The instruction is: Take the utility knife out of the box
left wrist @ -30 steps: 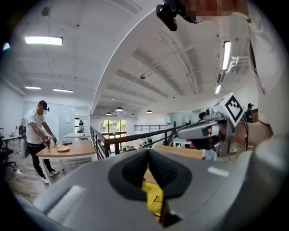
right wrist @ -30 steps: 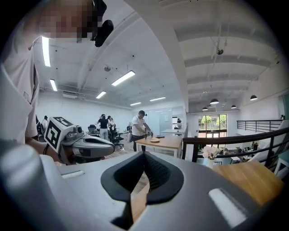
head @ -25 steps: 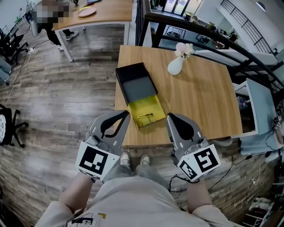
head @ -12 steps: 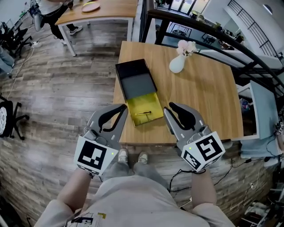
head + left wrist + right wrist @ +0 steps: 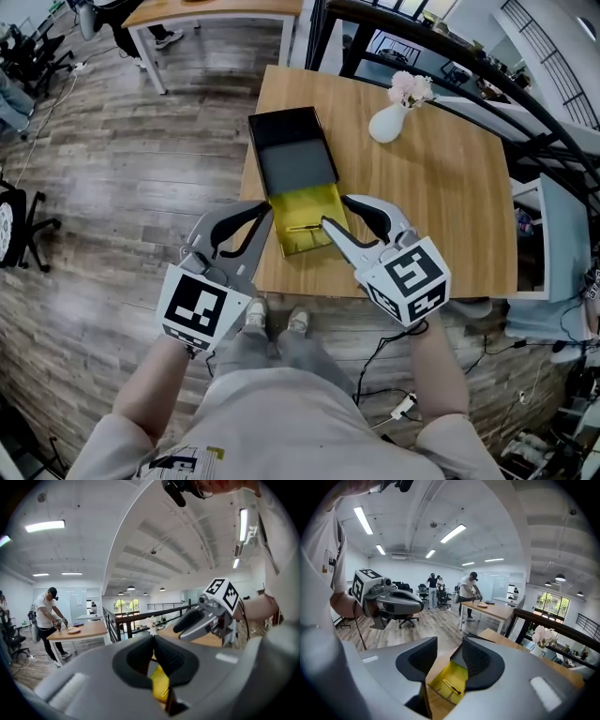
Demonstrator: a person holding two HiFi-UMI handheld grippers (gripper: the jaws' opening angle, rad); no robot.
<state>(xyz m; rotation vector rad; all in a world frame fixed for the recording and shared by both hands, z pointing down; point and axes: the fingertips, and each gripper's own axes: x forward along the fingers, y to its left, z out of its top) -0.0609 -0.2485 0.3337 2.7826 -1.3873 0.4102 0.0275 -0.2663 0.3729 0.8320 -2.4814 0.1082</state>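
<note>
- The right gripper [image 5: 335, 210] is hovering empty over the slim utility knife [image 5: 302, 227] in the black box's [image 5: 291, 155] yellow tray [image 5: 298, 204]; its jaws have just been opening wide.
- The left gripper [image 5: 265, 211] is sitting closed, empty.

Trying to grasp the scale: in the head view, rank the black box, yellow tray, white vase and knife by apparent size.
1. black box
2. yellow tray, partly covered
3. white vase
4. knife

Smooth wooden table [image 5: 441, 206], matt black box [image 5: 292, 155], glossy white vase [image 5: 386, 124]
</note>
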